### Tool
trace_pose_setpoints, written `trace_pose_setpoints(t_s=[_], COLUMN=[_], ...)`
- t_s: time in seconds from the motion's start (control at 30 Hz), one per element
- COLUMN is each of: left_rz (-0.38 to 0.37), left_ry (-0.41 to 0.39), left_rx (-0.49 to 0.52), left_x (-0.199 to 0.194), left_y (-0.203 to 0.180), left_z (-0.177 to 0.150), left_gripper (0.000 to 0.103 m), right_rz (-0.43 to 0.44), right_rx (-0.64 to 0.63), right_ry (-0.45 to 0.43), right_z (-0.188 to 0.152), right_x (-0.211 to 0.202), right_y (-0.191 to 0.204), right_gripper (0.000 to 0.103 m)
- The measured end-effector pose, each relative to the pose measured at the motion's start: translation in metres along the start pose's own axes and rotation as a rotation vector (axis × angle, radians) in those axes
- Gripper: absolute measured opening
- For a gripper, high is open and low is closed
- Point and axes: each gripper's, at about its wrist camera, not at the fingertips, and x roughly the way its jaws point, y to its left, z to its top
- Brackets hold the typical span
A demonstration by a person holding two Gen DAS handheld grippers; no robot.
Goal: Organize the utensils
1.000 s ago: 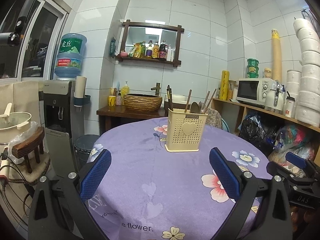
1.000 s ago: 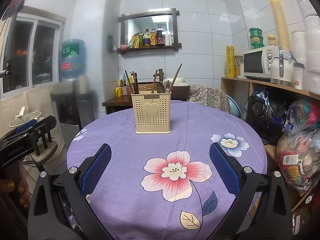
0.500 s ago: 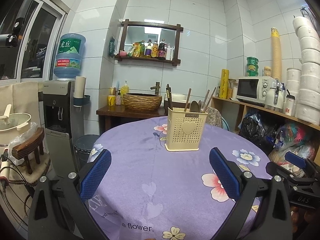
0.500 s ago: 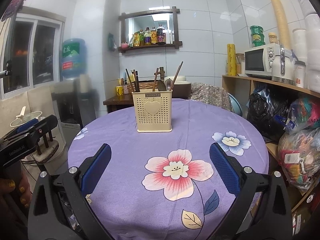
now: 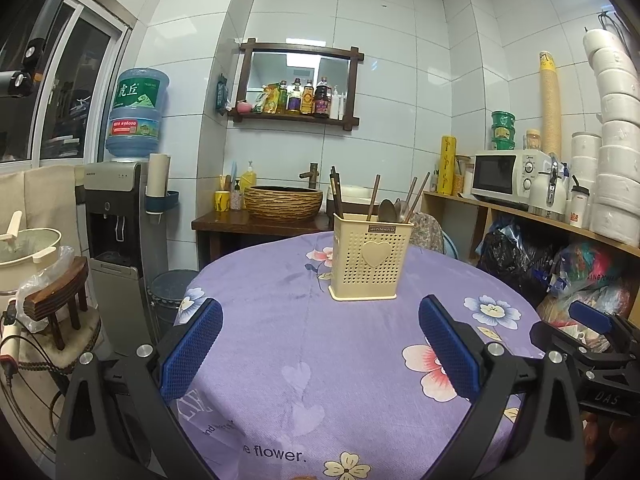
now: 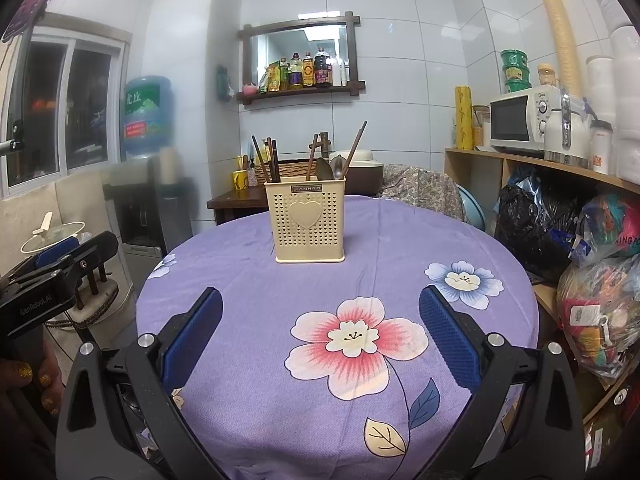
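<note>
Holder: a cream perforated plastic utensil holder (image 5: 371, 262) with a raised heart on its front is standing upright toward the far edge of the round table (image 5: 320, 360), well apart from both grippers.
Contents: dark wooden chopsticks (image 6: 272, 160) are leaning in its left compartment; metal spoons (image 6: 331, 168) and more brown sticks are sitting in the right one.
Writing: the holder's small plate is reading "JIANHAO"; the purple floral tablecloth (image 6: 256, 264) is showing "e flower." at the near edge in the left wrist view.
Left gripper (image 5: 320, 346): hovering over the near edge, blue pads spread wide, gripping nothing; its body reads "GenRobot.AI" in the right wrist view.
Right gripper (image 6: 320, 334): also hanging over the near edge, jaws wide apart, empty, above the big pink flower print.
Surroundings: a white microwave (image 5: 506, 175) is sitting on the wooden shelf at right; a blue water jug (image 5: 136, 114) is topping a dispenser at left; sauce bottles (image 5: 304, 98) are lining the wall shelf.
</note>
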Motion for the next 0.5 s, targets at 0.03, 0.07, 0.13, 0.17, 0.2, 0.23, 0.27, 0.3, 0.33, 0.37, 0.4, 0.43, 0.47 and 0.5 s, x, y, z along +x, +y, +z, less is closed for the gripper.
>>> trace_pose_setpoints(t_s=[0.03, 0.07, 0.13, 0.17, 0.2, 0.23, 0.27, 0.3, 0.33, 0.37, 0.4, 0.43, 0.47, 0.5], left_rz=[0.001, -0.002, -0.004, -0.005, -0.006, -0.006, -0.005, -0.006, -0.005, -0.003, -0.003, -0.003, -0.003, -0.003], left_ry=[0.000, 0.000, 0.003, 0.004, 0.005, 0.006, 0.004, 0.004, 0.002, 0.000, 0.000, 0.000, 0.000, 0.000], left_rx=[0.000, -0.001, 0.000, 0.001, 0.001, 0.002, 0.003, 0.003, 0.005, 0.006, 0.007, 0.006, 0.007, 0.008], left_x=[0.0000, 0.0000, 0.0002, 0.0003, 0.0003, 0.0000, -0.0003, -0.0001, -0.0004, -0.0008, -0.0006, -0.0006, -0.0006, -0.0006], left_y=[0.0001, 0.0005, 0.0005, 0.0006, 0.0007, 0.0008, 0.0007, 0.0007, 0.0009, 0.0011, 0.0012, 0.0011, 0.0010, 0.0009], left_z=[-0.0001, 0.0000, -0.0001, 0.0001, 0.0002, 0.0001, 0.0002, 0.0003, 0.0005, 0.0007, 0.0010, 0.0009, 0.0009, 0.0009], left_gripper=[0.098, 0.098, 0.098, 0.098, 0.098, 0.098, 0.098, 0.098, 0.098, 0.098, 0.098, 0.098, 0.098, 0.098], right_rz=[0.000, 0.000, 0.000, -0.001, -0.001, -0.001, -0.002, -0.001, -0.001, 0.000, 0.000, -0.001, 0.000, 0.000], right_rx=[-0.001, -0.001, -0.001, -0.001, -0.001, -0.001, 0.000, 0.000, 0.000, 0.000, -0.001, -0.001, -0.002, -0.003], right_ry=[0.000, -0.001, -0.001, 0.000, 0.000, 0.000, 0.000, -0.001, 0.000, 0.001, 0.002, 0.002, 0.004, 0.004], right_z=[0.0000, 0.0000, 0.0001, 0.0001, 0.0001, 0.0000, 0.0000, 0.0002, 0.0001, 0.0001, 0.0000, -0.0003, -0.0008, -0.0016], right_x=[-0.0001, -0.0001, -0.0001, -0.0001, -0.0001, -0.0002, -0.0004, -0.0002, -0.0002, -0.0001, 0.0000, 0.0001, 0.0004, 0.0003], right_y=[0.0000, 0.0002, 0.0005, 0.0006, 0.0008, 0.0007, 0.0006, 0.0006, 0.0004, 0.0003, 0.0003, 0.0012, 0.0014, 0.0017], right_gripper=[0.097, 0.097, 0.097, 0.097, 0.097, 0.097, 0.097, 0.097, 0.097, 0.097, 0.097, 0.097, 0.097, 0.097])
